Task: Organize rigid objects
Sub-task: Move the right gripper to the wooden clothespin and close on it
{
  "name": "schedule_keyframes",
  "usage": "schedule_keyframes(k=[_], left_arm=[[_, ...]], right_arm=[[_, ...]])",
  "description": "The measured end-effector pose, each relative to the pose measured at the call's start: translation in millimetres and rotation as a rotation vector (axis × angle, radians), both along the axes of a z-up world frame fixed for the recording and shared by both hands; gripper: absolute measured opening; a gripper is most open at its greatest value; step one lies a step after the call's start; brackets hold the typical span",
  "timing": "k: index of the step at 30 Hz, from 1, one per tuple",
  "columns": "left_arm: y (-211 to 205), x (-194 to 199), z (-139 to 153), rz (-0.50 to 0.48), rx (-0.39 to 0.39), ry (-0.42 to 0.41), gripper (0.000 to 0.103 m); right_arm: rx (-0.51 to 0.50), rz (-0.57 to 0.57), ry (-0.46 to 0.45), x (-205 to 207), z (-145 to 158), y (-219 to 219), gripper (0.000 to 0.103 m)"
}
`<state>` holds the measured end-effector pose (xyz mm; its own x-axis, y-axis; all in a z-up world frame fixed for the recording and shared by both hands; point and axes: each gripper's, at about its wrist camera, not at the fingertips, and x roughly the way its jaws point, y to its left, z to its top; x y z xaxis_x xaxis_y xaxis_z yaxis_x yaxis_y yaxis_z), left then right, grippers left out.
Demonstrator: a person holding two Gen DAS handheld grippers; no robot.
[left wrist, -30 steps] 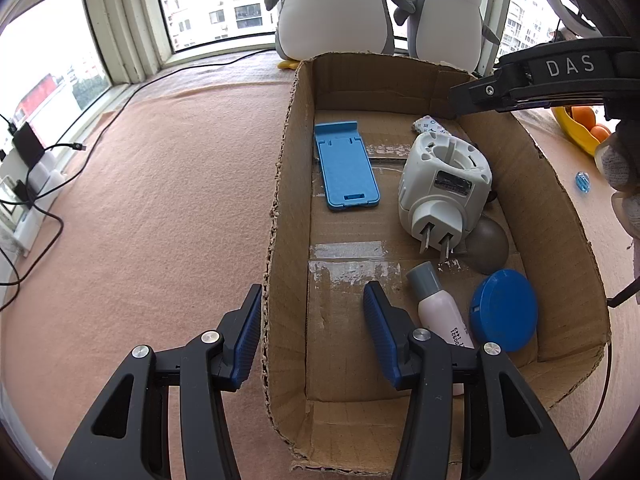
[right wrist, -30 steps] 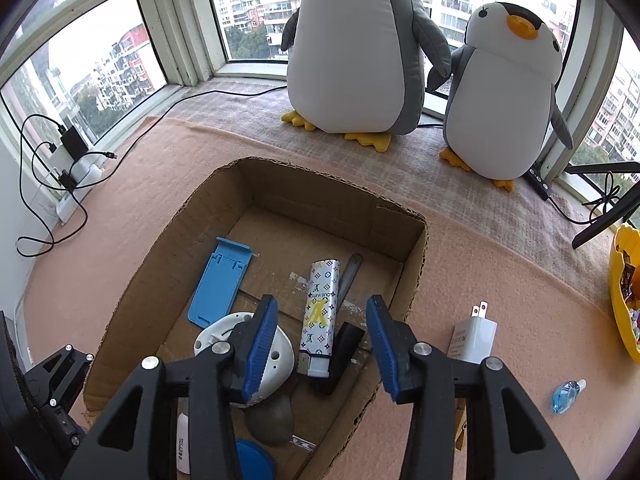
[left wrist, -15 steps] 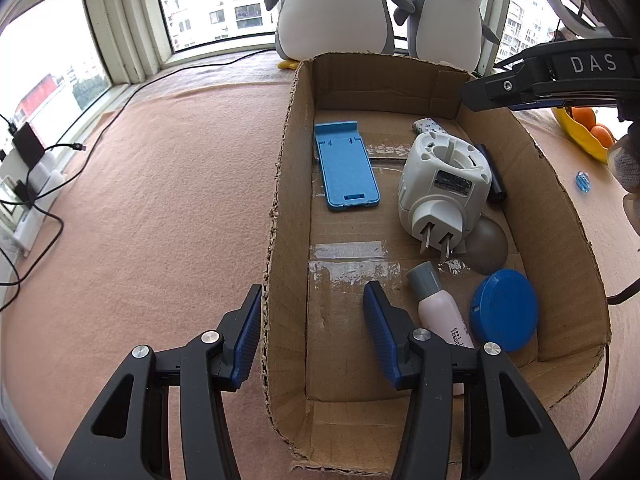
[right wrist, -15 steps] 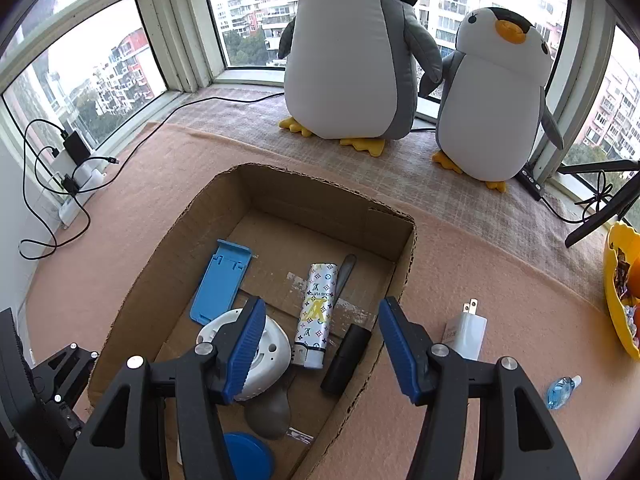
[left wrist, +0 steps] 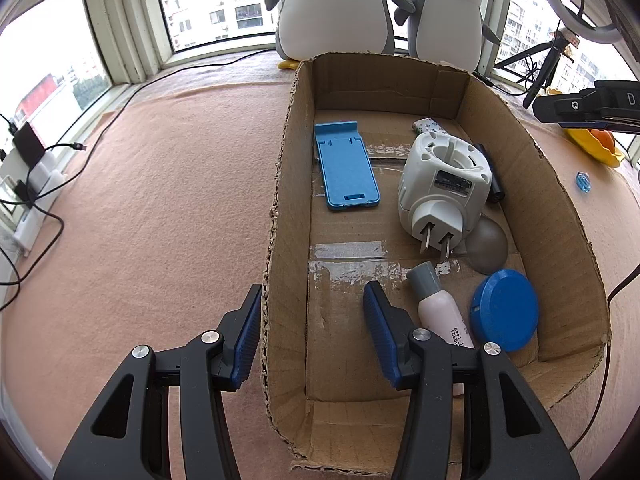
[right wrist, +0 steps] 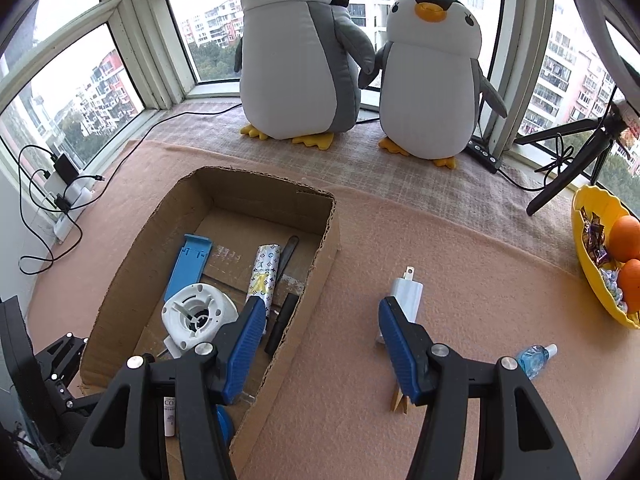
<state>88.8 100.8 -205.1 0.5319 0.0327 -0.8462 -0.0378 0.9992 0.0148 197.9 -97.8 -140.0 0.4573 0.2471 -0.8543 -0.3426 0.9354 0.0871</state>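
One white charger [right wrist: 406, 295] lies on the pink cloth [right wrist: 460, 280] just right of the cardboard box [right wrist: 320, 280], prongs pointing away. It looks light, stiff and smooth-sided; its flat faces seem the best hold. The right gripper [right wrist: 322, 344] hangs empty above it, jaws apart, the charger just beside its right finger. A small wooden piece, possibly a clip [right wrist: 399, 400], lies near. The left gripper [left wrist: 312, 336] straddles the box's left wall, the outer pad touching it, the inner one clear.

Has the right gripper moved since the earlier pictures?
Yes. The right gripper has shifted rightward off the cardboard box, toward the white charger on the mat.
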Motion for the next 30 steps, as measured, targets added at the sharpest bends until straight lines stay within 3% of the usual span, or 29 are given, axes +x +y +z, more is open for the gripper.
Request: schedule_keyframes(k=[15,22,30], left_arm=[[0,0,0,0.0,0.001,0.0,0.05],[0,0,0,0.0,0.001,0.0,0.05],[0,0,0,0.0,0.001,0.0,0.05]], right_arm=[[-0.003,-0.147,0.08,-7,-24,-85,0.055],[-0.017,-0.106,0.117,-10,-40,-80,0.052],[-0.067,-0.058,0.171,-7,-61,-58,0.036]])
